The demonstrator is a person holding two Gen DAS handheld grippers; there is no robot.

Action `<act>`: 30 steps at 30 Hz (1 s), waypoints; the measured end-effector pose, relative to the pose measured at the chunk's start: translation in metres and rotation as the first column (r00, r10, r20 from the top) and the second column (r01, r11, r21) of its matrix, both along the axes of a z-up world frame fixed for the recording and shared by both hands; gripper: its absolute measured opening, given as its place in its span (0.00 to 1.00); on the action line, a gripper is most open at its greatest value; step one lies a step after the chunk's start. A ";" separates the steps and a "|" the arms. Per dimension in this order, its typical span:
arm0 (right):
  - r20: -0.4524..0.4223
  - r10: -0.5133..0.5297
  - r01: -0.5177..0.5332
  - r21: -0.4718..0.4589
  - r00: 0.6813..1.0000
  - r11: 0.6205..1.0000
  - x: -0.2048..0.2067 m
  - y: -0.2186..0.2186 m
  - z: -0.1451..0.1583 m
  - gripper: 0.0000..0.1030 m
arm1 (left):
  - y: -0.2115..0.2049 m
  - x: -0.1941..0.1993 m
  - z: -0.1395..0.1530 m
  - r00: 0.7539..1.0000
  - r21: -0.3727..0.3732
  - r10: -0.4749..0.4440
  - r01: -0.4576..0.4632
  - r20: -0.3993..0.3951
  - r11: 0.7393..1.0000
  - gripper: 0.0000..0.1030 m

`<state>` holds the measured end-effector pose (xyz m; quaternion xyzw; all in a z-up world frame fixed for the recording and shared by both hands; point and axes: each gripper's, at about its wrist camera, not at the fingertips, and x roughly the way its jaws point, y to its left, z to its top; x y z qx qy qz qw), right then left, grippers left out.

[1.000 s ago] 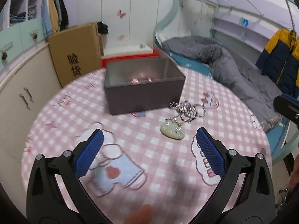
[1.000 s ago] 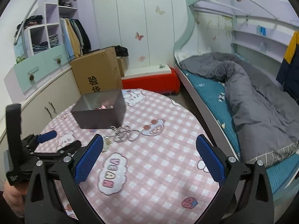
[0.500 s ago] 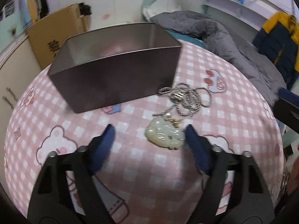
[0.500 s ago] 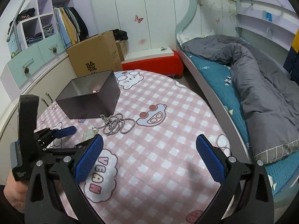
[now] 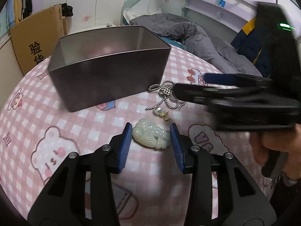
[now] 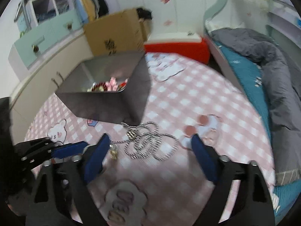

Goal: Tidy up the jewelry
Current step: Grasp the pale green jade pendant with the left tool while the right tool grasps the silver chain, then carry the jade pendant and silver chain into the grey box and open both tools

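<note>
A pale green jade pendant (image 5: pixel 150 137) lies on the pink checked tablecloth, linked by a pearl and gold clasp (image 5: pixel 160 112) to a coiled silver chain (image 6: pixel 148 143). My left gripper (image 5: pixel 151 141) sits low with its blue pads on either side of the pendant, a small gap left on each side. My right gripper (image 6: pixel 150 154) is open, its pads straddling the chain from the near side; it also shows in the left wrist view (image 5: pixel 190 86). A dark metal box (image 5: pixel 109 66) stands just behind, holding pink and red pieces (image 6: pixel 111 85).
The round table's right edge (image 6: pixel 263 124) borders a bed with a grey duvet (image 6: pixel 272 71). A cardboard carton (image 6: pixel 116 32) and a red-and-white box (image 6: pixel 178 45) stand behind the table. Cabinets (image 6: pixel 37 60) run along the left.
My left gripper has dropped to the table and narrowed around the pendant. My right gripper has swung in from the right to straddle the chain.
</note>
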<state>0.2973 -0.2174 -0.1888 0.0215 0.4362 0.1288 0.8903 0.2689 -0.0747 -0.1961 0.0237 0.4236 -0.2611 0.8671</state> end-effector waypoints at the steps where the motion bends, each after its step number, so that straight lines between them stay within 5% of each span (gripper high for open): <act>1: -0.023 0.010 -0.011 -0.027 1.000 1.000 0.007 0.007 -0.007 0.60 | 0.003 0.000 0.000 1.000 -0.002 0.006 -0.006 0.000 1.000 0.39; 4: 0.010 0.027 -0.026 -0.094 1.000 0.995 0.006 0.017 -0.011 0.43 | 0.018 -0.007 0.001 1.000 -0.009 0.027 -0.027 0.004 1.000 0.39; 5: 0.008 0.031 -0.030 -0.084 0.999 0.996 0.004 0.016 -0.010 0.24 | 0.021 -0.008 0.001 0.999 -0.010 0.033 -0.033 0.007 0.999 0.39; 7: 0.012 0.031 -0.030 -0.079 0.999 0.996 -0.002 0.011 -0.008 0.11 | 0.029 -0.010 0.001 0.999 -0.019 0.044 -0.044 0.005 0.999 0.39; 17: 0.108 0.022 -0.023 0.010 0.994 1.000 -0.034 -0.014 0.048 0.11 | 0.059 -0.017 0.021 0.993 -0.059 0.109 -0.106 0.048 0.993 0.39; 30: 0.282 0.109 -0.104 -0.033 0.953 0.994 -0.053 -0.001 0.135 0.11 | 0.088 -0.025 0.077 0.975 -0.130 0.158 -0.138 0.155 0.982 0.39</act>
